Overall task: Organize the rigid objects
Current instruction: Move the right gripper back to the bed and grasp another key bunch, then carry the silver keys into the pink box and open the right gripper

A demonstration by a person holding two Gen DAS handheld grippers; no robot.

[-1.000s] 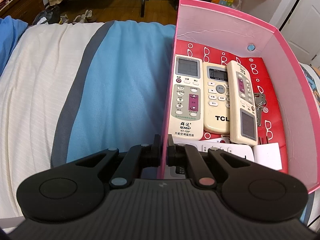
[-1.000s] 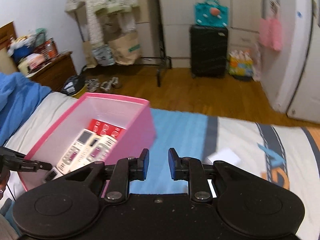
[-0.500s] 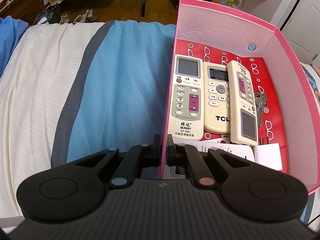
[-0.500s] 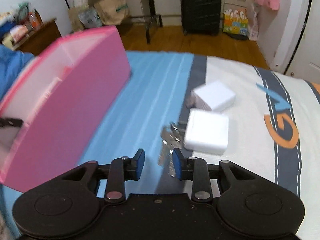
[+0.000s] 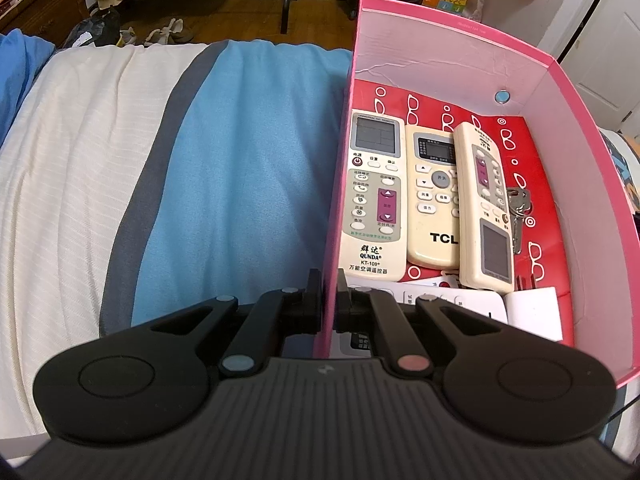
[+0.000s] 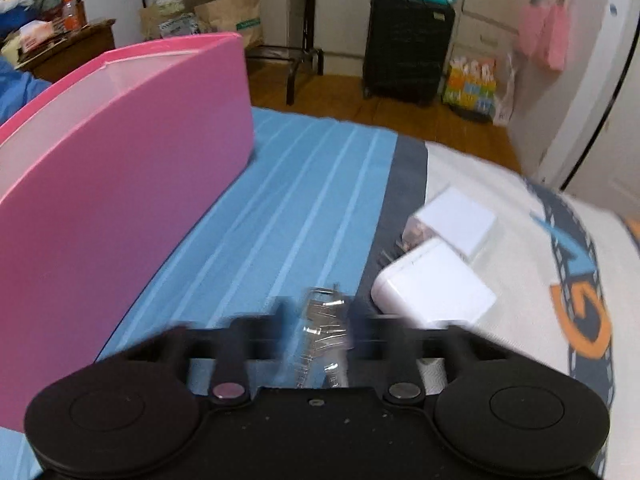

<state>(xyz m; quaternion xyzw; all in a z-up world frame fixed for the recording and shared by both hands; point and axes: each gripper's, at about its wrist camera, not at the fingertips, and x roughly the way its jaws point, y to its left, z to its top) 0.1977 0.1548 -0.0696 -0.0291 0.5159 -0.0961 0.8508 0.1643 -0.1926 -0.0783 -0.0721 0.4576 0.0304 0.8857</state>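
In the left wrist view, a pink box [image 5: 460, 28] with a red patterned floor stands on the bed. It holds three cream remotes [image 5: 372, 200], a bunch of keys [image 5: 518, 208] and a white block [image 5: 534, 312]. My left gripper [image 5: 329, 300] is shut on the box's left wall. In the right wrist view, my right gripper [image 6: 320, 320] is low over the blue stripe and blurred. Its jaws are closing, and a second bunch of keys [image 6: 324, 320] lies between them. I see no pad pressing on the keys.
Two white charger blocks [image 6: 436, 288] [image 6: 456, 224] lie just right of the keys on the bedspread. The pink box's outer wall [image 6: 120, 180] rises on the left. Beyond the bed are a wooden floor, a black suitcase [image 6: 408, 56] and paper bags.
The right gripper sank from above the box to the bed and now straddles the loose keys; its jaws widened, then narrowed. The left gripper and box stayed put.
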